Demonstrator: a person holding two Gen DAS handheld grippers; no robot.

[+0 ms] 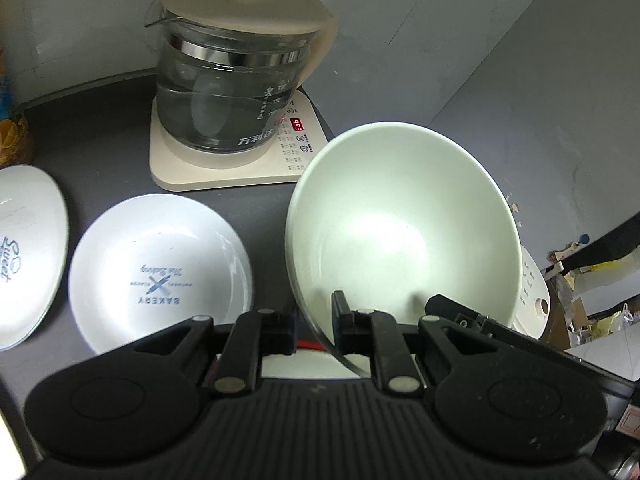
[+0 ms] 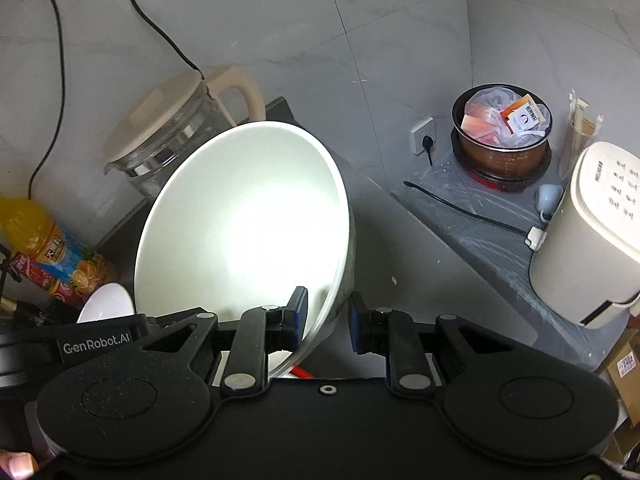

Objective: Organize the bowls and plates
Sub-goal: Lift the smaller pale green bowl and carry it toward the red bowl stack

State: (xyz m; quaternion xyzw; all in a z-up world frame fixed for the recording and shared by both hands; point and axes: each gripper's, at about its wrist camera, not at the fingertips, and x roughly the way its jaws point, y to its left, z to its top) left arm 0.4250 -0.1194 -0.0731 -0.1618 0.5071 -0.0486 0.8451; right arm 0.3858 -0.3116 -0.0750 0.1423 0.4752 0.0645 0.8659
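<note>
Here both hand-held grippers pinch one large white bowl (image 1: 400,232) by its rim, tilted above the tabletop (image 1: 100,140): the left hand-held gripper (image 1: 316,320) on its left edge, the right hand-held gripper (image 2: 326,320) on its right edge, near the bakery plate (image 1: 160,272) and glass kettle (image 1: 232,88).

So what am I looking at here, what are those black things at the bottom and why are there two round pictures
Each picture comes from a fisheye camera mounted on a hand-held gripper, a two-finger tool a person carries, one in each hand.

The left camera shows the left hand-held gripper clamped on the rim of a big white bowl, lifted and tilted. Below lie a bakery plate and another plate on a dark counter, with a glass kettle behind.

The right camera shows the right hand-held gripper pinching the same bowl's other edge. A juice bottle and a cream appliance are nearby.
</note>
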